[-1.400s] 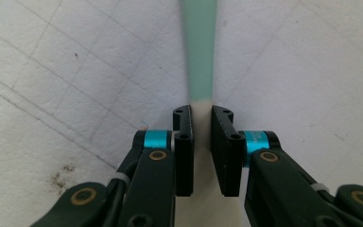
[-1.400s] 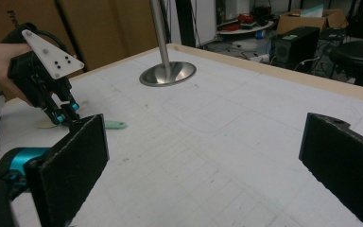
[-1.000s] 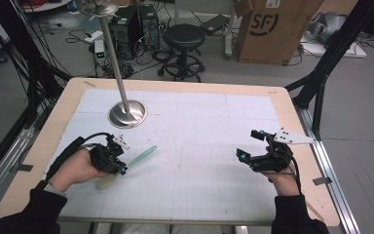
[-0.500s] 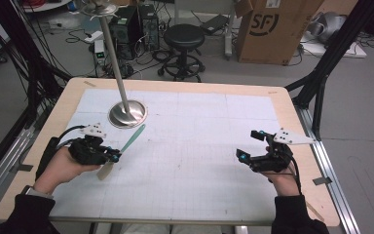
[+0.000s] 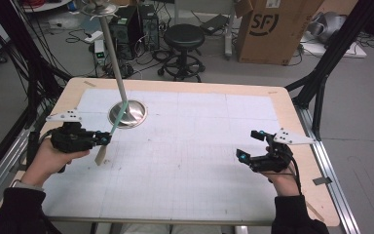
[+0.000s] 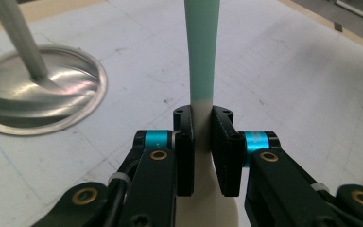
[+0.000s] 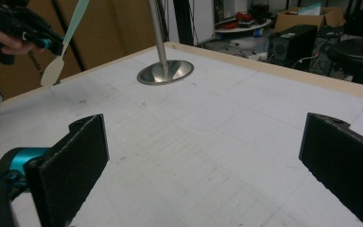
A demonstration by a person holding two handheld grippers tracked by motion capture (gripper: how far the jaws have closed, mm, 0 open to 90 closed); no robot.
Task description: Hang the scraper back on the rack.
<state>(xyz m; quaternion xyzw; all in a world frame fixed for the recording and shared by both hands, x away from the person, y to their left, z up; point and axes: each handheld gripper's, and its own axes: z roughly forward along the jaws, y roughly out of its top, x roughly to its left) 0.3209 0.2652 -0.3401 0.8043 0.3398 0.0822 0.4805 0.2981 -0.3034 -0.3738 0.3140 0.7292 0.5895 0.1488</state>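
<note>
the bench point(image 5: 185, 195) carries a metal stand point(image 5: 128, 113) toward its far left. just in front of that stand, the left claw point(image 5: 102, 139) is clamped on a green-handled spatula point(image 5: 108, 139), lifted off the bench, pale blade hanging down. well right of the stand, the right claw point(image 5: 249, 145) is spread apart, holding nothing.

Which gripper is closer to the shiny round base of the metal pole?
The left. The left gripper sits just beside the round metal base, shut on a green-handled spatula. The right gripper is far across the table, jaws open and empty.
</note>
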